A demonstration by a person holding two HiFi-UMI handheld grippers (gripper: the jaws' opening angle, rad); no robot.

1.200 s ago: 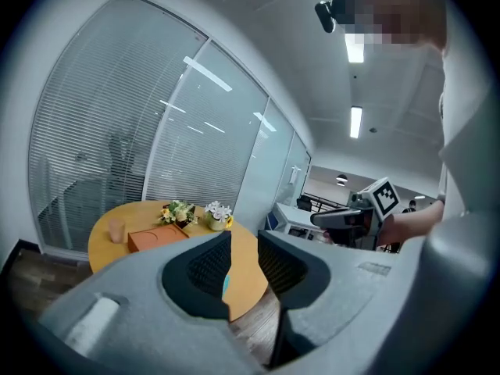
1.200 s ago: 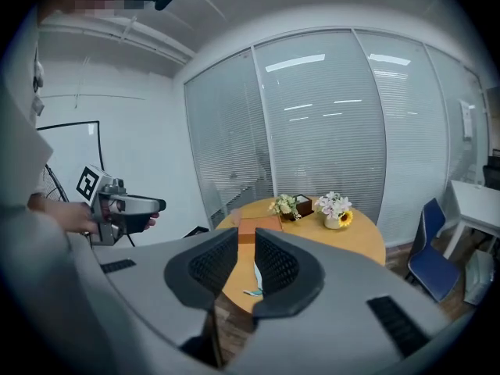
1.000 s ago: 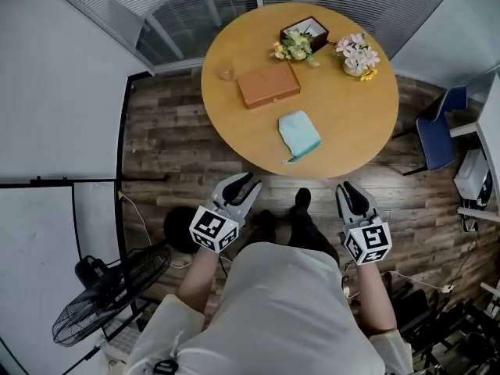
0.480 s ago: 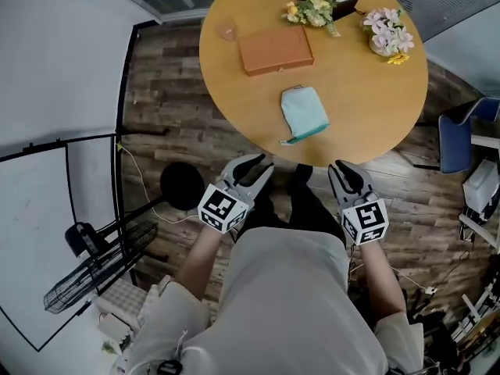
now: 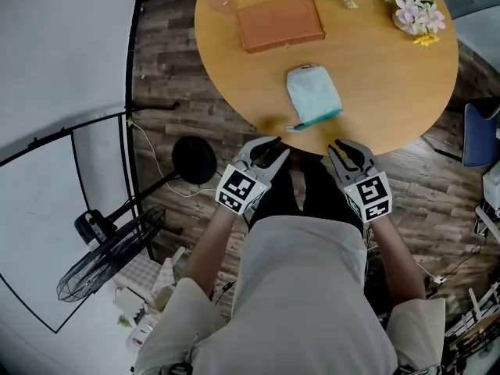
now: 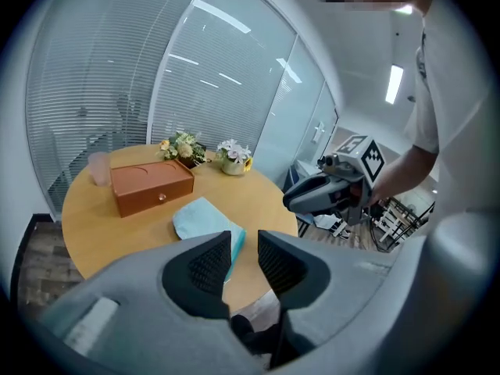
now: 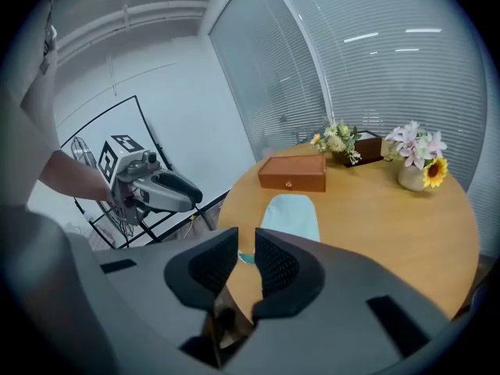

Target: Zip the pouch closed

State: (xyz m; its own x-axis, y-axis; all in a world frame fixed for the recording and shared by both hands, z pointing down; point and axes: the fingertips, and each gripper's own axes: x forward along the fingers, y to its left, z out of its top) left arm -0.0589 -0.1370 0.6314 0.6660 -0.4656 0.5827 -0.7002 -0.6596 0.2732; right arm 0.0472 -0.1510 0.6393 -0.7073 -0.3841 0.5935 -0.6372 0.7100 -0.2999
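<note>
Head view: I judge zipping not yet begun, my left gripper [image 5: 269,148] and right gripper [image 5: 344,148] hovering empty, jaws slightly apart, pouch [image 5: 313,94] untouched at 12 o'clock.

The pouch [image 5: 313,92] is small, soft and pale mint-blue, roughly rectangular with rounded corners. It lies flat on the round wooden table [image 5: 383,84], close to the near edge, with nothing touching it. A darker teal zip band [image 5: 320,119] runs along its near side, one end poking out past the near-left corner. I cannot tell whether the zip is open.
</note>
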